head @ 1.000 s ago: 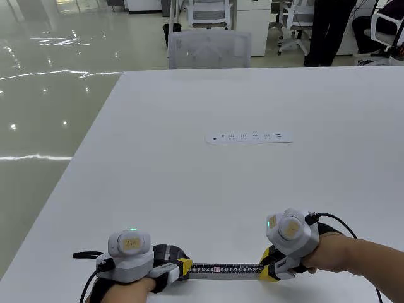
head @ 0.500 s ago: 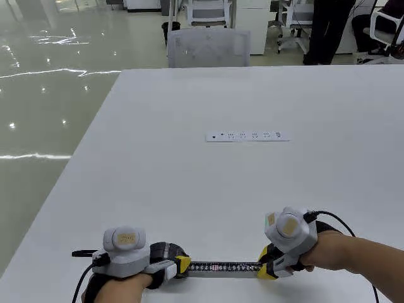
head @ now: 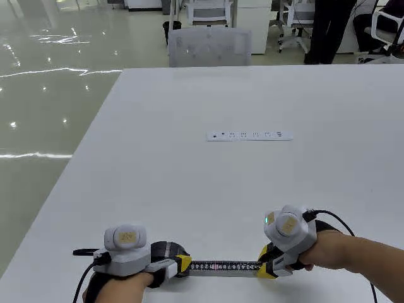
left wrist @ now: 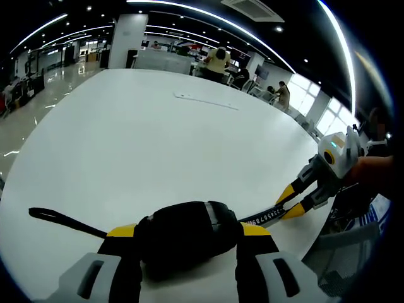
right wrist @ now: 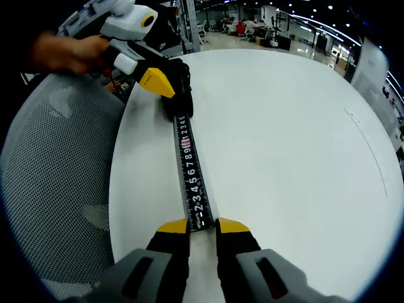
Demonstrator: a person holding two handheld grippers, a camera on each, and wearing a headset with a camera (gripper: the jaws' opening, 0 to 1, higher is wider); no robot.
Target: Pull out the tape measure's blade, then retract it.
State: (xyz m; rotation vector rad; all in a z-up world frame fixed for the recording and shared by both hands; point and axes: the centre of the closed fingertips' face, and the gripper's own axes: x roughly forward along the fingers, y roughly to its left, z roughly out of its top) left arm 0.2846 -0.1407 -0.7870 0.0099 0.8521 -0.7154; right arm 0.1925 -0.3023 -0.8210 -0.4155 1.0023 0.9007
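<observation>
The black tape measure [left wrist: 183, 243] sits at the near edge of the white tabletop [head: 189, 183], pinched in the left claw [left wrist: 189, 232]. Its numbered blade [right wrist: 188, 165] lies drawn out flat, and the right claw [right wrist: 202, 226] pinches the blade's tip.

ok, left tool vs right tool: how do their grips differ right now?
The left tool is spread wide around the black tape measure case; the right tool is nearly closed on the tip of the numbered metal blade. The left tool holds a bulky body, the right tool a thin strip. Both have yellow tips.
</observation>
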